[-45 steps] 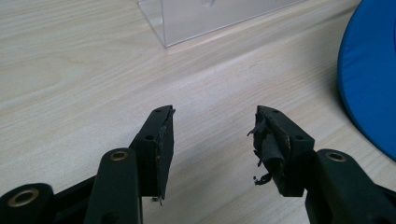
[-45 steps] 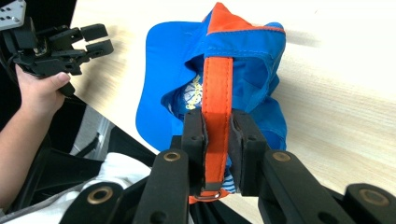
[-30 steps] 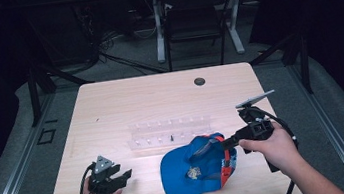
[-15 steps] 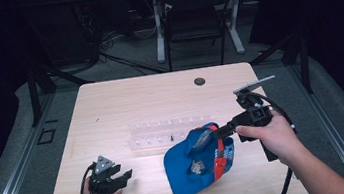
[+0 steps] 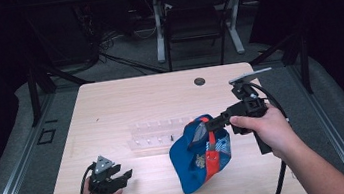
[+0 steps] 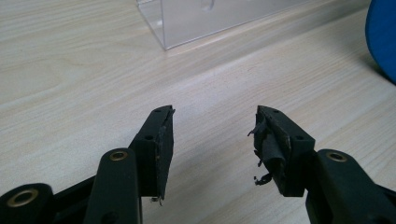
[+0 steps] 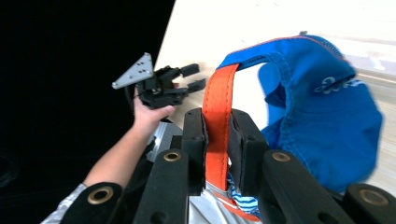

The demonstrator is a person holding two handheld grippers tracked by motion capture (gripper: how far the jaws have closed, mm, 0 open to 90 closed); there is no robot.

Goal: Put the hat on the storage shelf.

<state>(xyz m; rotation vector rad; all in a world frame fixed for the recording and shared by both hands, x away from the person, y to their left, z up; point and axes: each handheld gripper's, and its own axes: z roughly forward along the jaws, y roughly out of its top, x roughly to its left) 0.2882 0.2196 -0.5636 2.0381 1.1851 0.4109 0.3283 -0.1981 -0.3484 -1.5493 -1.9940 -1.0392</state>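
A blue cap (image 5: pixel 198 161) with an orange strap (image 7: pixel 219 121) hangs tilted over the near right part of the wooden table (image 5: pixel 125 103), its lower edge near or on the tabletop, its upper rim lifted. The right gripper (image 5: pixel 210 124) has its jaws clamped on the orange strap; in the right gripper view the strap runs up between the two black jaws and arches over to the blue fabric. White embroidered lettering shows on the blue cloth (image 7: pixel 334 84) in that view, but it is too blurred to read. A striped blue-and-white patch with a small printed mark sits inside the cap beside the strap in the high view; its writing cannot be read either. Just behind the cap, toward the middle of the table, lies a clear plastic rack (image 5: pixel 157 131) with a row of small compartments; what they hold cannot be made out beyond a small dark speck. Its transparent corner (image 6: pixel 205 18) appears at the top of the left gripper view. The left gripper (image 5: pixel 120 178) rests at the near left of the table, well apart from the cap, its jaws spread wide with nothing between them; frayed dark padding lines the pads (image 6: pixel 268 144). A small dark round disc (image 5: pixel 199 80) sits in the far part of the tabletop.
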